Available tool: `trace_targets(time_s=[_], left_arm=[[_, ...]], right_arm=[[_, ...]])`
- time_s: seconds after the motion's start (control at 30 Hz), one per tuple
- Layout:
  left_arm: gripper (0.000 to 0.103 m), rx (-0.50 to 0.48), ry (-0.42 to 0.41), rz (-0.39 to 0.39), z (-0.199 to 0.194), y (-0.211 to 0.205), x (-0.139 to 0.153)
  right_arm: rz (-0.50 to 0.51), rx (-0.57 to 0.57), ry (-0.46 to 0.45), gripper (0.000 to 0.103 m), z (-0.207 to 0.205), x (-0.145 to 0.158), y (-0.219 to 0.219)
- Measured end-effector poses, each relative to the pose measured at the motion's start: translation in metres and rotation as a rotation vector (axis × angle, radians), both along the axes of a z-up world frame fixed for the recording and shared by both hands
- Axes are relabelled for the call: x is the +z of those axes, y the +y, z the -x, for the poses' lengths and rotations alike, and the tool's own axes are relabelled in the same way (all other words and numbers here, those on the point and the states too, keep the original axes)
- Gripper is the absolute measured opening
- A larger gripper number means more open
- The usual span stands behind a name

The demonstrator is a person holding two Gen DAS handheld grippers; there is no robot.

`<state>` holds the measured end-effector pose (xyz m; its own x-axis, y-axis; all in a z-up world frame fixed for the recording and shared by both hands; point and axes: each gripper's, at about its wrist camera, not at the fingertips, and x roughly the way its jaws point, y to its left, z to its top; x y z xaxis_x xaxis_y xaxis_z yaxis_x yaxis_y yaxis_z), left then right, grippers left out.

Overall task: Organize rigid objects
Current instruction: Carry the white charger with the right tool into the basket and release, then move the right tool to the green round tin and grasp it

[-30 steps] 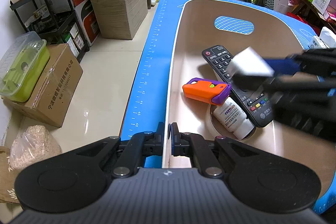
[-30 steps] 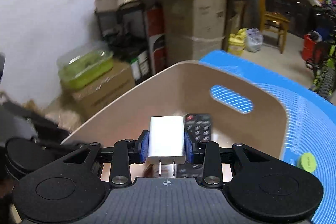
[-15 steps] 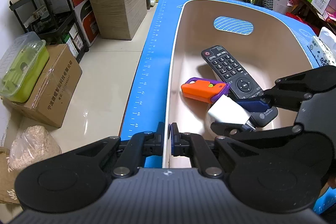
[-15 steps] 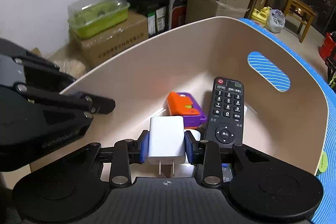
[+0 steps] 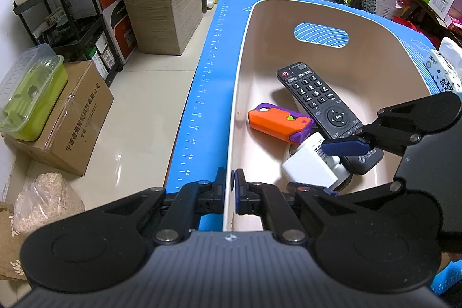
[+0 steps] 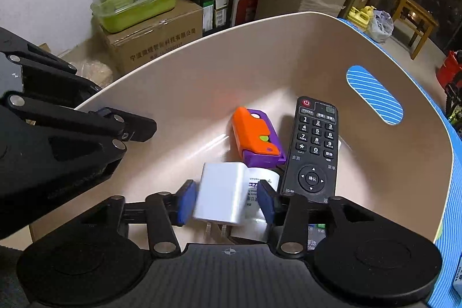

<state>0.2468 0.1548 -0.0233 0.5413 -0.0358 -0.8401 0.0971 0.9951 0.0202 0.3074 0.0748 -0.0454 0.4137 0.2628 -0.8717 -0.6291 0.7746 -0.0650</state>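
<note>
Right gripper pads spread apart — white charger loose between them, tilted against a white bottle, down in the beige bin. Left gripper pinched on the bin's near wall, likely steadying it. Remote just ahead-right.

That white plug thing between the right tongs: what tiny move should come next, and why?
Probably lift the right tongs straight up and out of the bin. They stand open, and the white charger seems to rest on the white bottle beside the remote, so it looks released.
</note>
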Motion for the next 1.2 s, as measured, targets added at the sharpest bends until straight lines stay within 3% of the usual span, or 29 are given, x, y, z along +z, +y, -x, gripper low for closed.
trace_targets(time_s=[0.23, 0.57, 0.83, 1.2], left_arm=[[0.007, 0.001, 0.002, 0.000, 0.001, -0.001, 0.000], [0.007, 0.003, 0.001, 0.004, 0.001, -0.002, 0.000], [0.007, 0.003, 0.001, 0.002, 0.000, -0.001, 0.000], [0.007, 0.007, 0.000, -0.006, 0.000, -0.002, -0.001]], right_arm=[[-0.051, -0.009, -0.037, 0.070, 0.001, 0.012, -0.009], [-0.156, -0.070, -0.129, 0.070, -0.002, 0.052, -0.054], [-0.210, -0.221, -0.261, 0.070, -0.016, 0.074, -0.120], [-0.335, -0.528, -0.287, 0.071, -0.047, 0.042, -0.234]])
